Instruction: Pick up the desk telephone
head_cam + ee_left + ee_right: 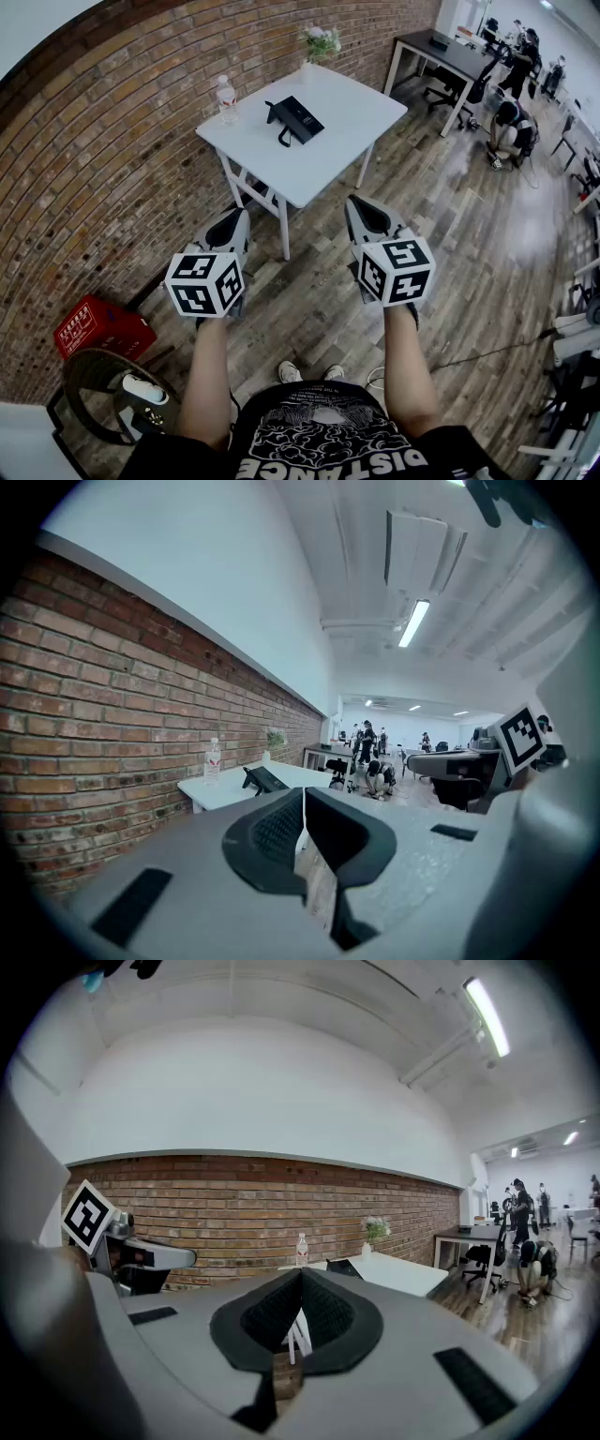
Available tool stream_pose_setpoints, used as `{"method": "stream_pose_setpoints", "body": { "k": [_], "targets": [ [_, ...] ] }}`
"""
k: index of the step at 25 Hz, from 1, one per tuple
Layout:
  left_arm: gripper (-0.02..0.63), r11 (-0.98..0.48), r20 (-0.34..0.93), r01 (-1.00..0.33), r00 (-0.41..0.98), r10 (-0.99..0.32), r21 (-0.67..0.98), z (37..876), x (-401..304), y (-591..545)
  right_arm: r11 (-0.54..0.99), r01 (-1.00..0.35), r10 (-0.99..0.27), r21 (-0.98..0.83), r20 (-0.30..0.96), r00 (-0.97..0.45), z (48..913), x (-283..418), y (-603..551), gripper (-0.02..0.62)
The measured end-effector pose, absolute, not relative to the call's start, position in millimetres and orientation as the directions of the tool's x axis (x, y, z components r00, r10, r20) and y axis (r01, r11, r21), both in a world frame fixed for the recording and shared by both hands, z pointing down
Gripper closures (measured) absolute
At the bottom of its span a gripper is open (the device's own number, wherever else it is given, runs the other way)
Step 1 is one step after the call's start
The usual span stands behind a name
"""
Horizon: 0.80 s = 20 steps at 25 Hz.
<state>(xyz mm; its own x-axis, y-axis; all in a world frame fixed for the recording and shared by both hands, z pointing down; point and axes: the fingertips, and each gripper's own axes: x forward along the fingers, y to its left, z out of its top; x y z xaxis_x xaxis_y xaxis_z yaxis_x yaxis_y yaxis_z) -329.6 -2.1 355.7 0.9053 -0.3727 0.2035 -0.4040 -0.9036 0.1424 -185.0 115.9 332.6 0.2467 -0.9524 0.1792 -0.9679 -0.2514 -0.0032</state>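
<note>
A black desk telephone point(293, 119) lies on the white table point(347, 117) by the brick wall, well ahead of both grippers. In the left gripper view the desk telephone point(262, 779) shows small on the white table point(230, 788); in the right gripper view only a sliver of the telephone point(343, 1267) peeks above the jaws. My left gripper point(232, 228) and right gripper point(364, 214) hang side by side over the wood floor, short of the table. Both are shut with nothing between the pads; the left gripper point(304, 803) and right gripper point(301, 1283) show their jaws meeting.
A clear water bottle point(226, 97) and a small vase of flowers point(320, 41) stand on the table. A red crate point(98, 326) and a round chair point(111, 389) sit at the lower left. A dark desk point(448, 54), office chairs and several people fill the far right.
</note>
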Motion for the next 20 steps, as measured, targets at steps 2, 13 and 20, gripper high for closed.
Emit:
{"method": "stream_pose_setpoints", "body": {
  "k": [2, 13, 20],
  "targets": [
    [0.594, -0.906, 0.203, -0.400, 0.907, -0.369, 0.139, 357.1, -328.9, -6.8, -0.255, -0.967, -0.951, 0.002, 0.178, 0.251, 333.3, -186.1, 111.8, 0.594],
    [0.594, -0.923, 0.212, -0.359, 0.921, -0.326, 0.139, 366.6, -301.0, -19.2, -0.259, -0.966, -0.948, 0.017, 0.187, 0.258, 339.6, -172.1, 94.7, 0.592],
    [0.589, -0.915, 0.222, -0.385, 0.909, -0.354, 0.119, 375.7, -259.5, -32.4, -0.223, -0.975, -0.960, 0.014, 0.172, 0.222, 347.7, -129.6, 76.3, 0.592]
  ]
}}
